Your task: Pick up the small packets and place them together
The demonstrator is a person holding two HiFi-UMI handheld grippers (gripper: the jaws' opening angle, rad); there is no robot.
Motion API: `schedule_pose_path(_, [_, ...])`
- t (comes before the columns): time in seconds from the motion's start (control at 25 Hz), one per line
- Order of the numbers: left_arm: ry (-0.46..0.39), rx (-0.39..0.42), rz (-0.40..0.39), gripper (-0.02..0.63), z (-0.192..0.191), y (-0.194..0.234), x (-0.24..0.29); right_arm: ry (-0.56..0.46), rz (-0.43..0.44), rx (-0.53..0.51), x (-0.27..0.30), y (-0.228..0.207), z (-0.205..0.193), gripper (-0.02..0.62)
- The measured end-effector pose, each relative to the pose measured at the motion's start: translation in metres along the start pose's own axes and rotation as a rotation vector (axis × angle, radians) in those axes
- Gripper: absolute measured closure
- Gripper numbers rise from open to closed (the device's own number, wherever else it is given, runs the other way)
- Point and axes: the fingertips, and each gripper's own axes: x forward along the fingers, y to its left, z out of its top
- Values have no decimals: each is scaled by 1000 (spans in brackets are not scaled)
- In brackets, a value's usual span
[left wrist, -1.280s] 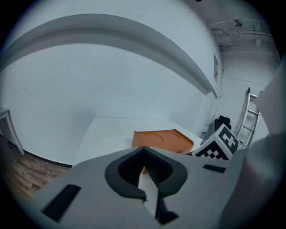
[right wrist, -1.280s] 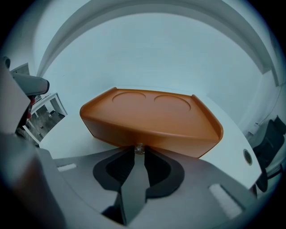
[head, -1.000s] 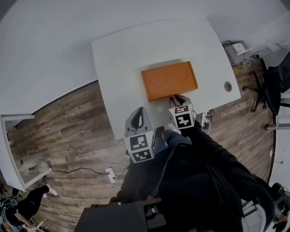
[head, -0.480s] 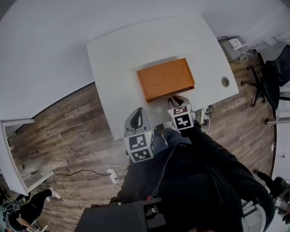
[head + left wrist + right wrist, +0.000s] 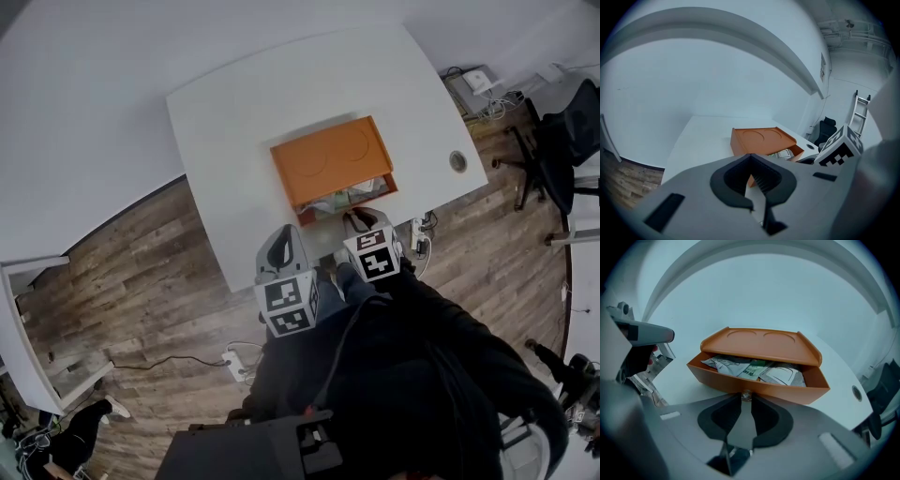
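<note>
Wood-plank flooring is spreading out on every side of a white table (image 5: 234,122), and in the head view an orange box (image 5: 323,155) is sitting near the table's front edge. A second ago that box was looking closed up; now its drawer (image 5: 349,205) is standing pulled out toward the person, and the small packets (image 5: 354,192) are showing inside it as a pale jumble. To my eye that is opening the way for the task: the packets are becoming reachable, though none is being lifted yet. The right gripper (image 5: 359,221) is reaching down to the drawer's front, while the left gripper (image 5: 286,234) is hanging off the table's near edge, well short of the box. Moving to the left gripper view, its jaws are sitting pressed fully together with nothing between them, pointing toward the box from a distance, the open drawer peeking out at the box's right. Moving to the right gripper view, the jaws are standing narrow, pinching the little knob (image 5: 746,393) on the drawer's front wall. Just beyond the tips the packets are lying overlapped inside the drawer, silvery ones at either side and a green-printed one between them, under the overhanging top of the box.
</note>
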Motion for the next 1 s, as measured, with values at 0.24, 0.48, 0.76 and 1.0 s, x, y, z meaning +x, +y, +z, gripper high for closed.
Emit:
schedule_pose_path(0.24, [19,3,-7,609,-7,-6,5,21,14,-1,-9,-1,-12,529])
schedule_pose_path(0.48, [38,15,-6,609,-9,-12,9,29,36,-3,-17,5,-23,529])
schedule_pose_path(0.76, [48,21,-37,609,-13,-20,13,28,35,-14,-23,0,-29,529])
schedule_pose_path(1.0, [74,40,-101,609,-19,-28,17,33,44,-18,-22,2,-34,529])
